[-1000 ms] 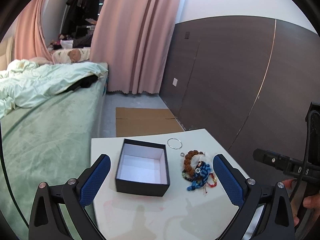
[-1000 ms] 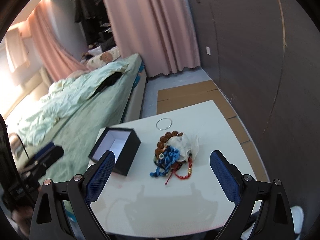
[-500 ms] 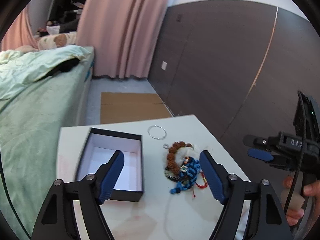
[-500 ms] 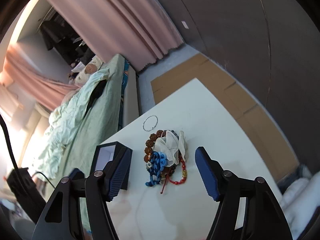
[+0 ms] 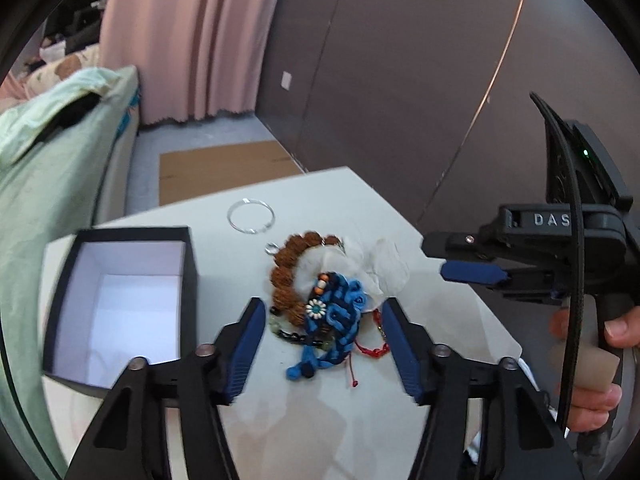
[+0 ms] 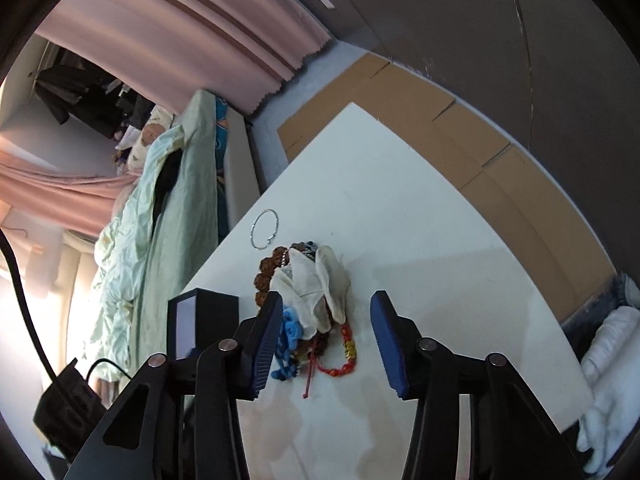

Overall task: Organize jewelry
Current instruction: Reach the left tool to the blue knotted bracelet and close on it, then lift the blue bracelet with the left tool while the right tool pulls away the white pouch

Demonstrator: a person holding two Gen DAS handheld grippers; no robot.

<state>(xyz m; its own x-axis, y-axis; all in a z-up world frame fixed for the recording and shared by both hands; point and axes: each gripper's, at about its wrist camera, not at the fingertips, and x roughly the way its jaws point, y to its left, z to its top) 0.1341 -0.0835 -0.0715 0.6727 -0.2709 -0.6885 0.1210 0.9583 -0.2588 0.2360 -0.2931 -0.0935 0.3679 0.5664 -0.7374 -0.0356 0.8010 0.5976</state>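
Note:
A jewelry pile lies on the white table (image 5: 304, 412): a blue knotted bracelet (image 5: 340, 320), a brown bead bracelet (image 5: 288, 276), a red cord bracelet (image 5: 374, 350) and a white cloth pouch (image 5: 380, 264). A thin silver ring (image 5: 251, 216) lies behind it. An open black box (image 5: 120, 300) with a white inside stands to the left. My left gripper (image 5: 324, 344) is open, its fingers on either side of the pile's near end. My right gripper (image 6: 326, 340) is open over the pile (image 6: 312, 304) from the right; it also shows in the left wrist view (image 5: 472, 272).
A bed with green bedding (image 5: 48, 168) runs along the table's left side. Flattened cardboard (image 5: 224, 168) lies on the floor behind the table. A dark panelled wall (image 5: 400, 80) and pink curtains (image 5: 192, 40) stand beyond. White cloth (image 6: 608, 360) lies right of the table.
Both grippers have moved forward and down toward the jewelry pile and have narrowed their opening. The right gripper has tilted to one side. Nothing has been picked up.

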